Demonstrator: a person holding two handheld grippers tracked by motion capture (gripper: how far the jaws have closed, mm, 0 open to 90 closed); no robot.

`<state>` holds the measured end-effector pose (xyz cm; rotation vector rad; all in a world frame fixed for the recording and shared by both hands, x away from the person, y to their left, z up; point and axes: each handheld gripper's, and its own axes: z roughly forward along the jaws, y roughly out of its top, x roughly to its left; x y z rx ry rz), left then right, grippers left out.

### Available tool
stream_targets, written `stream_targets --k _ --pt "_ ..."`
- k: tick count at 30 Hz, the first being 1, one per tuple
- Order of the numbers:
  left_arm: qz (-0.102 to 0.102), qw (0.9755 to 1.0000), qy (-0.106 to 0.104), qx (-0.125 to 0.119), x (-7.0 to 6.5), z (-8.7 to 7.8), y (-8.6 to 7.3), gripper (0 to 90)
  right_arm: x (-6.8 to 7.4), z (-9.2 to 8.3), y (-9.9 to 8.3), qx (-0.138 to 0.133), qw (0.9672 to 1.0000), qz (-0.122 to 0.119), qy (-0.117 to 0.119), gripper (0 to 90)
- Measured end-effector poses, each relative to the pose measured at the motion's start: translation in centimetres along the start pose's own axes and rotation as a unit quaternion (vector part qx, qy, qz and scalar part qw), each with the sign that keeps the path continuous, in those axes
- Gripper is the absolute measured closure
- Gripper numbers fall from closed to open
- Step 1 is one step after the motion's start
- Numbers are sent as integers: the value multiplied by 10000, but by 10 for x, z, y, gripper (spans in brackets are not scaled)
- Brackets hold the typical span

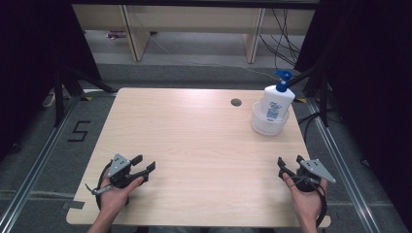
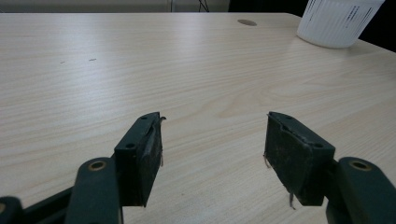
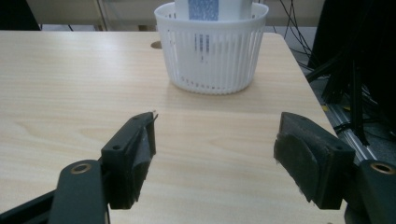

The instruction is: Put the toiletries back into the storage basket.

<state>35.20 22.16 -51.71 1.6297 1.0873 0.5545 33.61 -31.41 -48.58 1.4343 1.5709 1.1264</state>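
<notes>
A white pump bottle [image 1: 275, 103] with a blue pump head stands upright inside a white slatted basket [image 1: 266, 126] at the table's far right. In the right gripper view the basket [image 3: 212, 56] lies straight ahead, the bottle [image 3: 210, 9] rising from it. My left gripper [image 1: 144, 165] rests near the front left of the table, open, with bare wood between its jaws [image 2: 212, 140]. My right gripper [image 1: 290, 162] sits near the front right edge, well short of the basket, also open with nothing between its jaws [image 3: 215, 140].
The light wooden table [image 1: 194, 141] has a round cable hole [image 1: 236, 102] near its far edge, left of the basket. Table legs, cables and black stands occupy the floor beyond. The table's right edge [image 3: 308, 93] runs close beside my right gripper.
</notes>
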Motion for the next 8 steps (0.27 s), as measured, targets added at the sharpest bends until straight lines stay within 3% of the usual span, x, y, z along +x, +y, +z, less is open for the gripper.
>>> stream_targets --k 2,3,4,5,8 --pt "18 10000 -6 8 0 0 0 360 2 -2 -4 96 9999 108 72 291" --pt "23 10000 -7 13 0 0 0 360 2 -1 -6 49 10000 49 -46 292" --pt "24 10000 -9 17 0 0 0 360 0 -2 -7 125 9999 -35 19 293" --pt "28 10000 -14 17 0 0 0 360 1 -1 -9 50 10000 77 13 293" --pt "22 10000 -23 -5 -1 1 1 360 -1 -1 -9 10 10000 -22 5 293"
